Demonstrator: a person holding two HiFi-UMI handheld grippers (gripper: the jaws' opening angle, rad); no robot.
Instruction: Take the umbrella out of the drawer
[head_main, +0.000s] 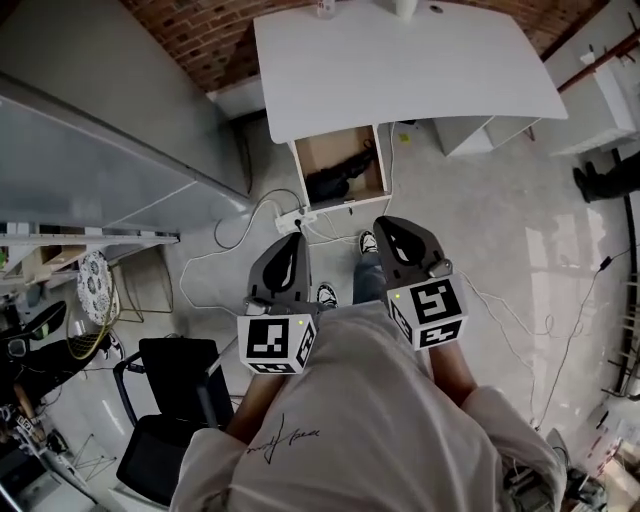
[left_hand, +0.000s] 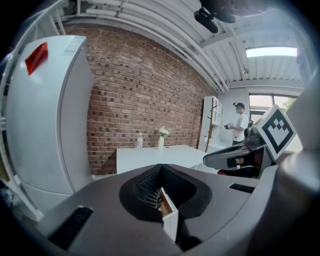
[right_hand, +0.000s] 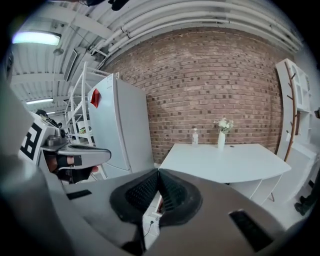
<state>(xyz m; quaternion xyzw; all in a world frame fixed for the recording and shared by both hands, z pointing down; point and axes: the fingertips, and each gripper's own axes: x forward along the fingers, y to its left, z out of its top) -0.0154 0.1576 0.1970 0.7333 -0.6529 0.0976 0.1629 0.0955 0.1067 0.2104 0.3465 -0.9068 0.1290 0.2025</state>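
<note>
Head view: where's the umbrella (head_main: 338, 178)?
— Lying in the open drawer (head_main: 335, 143), ahead of and below both. Left gripper (head_main: 296, 238) and right gripper (head_main: 382, 225) are pinched together, empty; part one's jaws before reaching in.

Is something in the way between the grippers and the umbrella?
Nothing visible. The drawer is open, the umbrella lies uncovered inside, and the left gripper and right gripper hang in open air short of it. Cables lie lower, on the floor.
</note>
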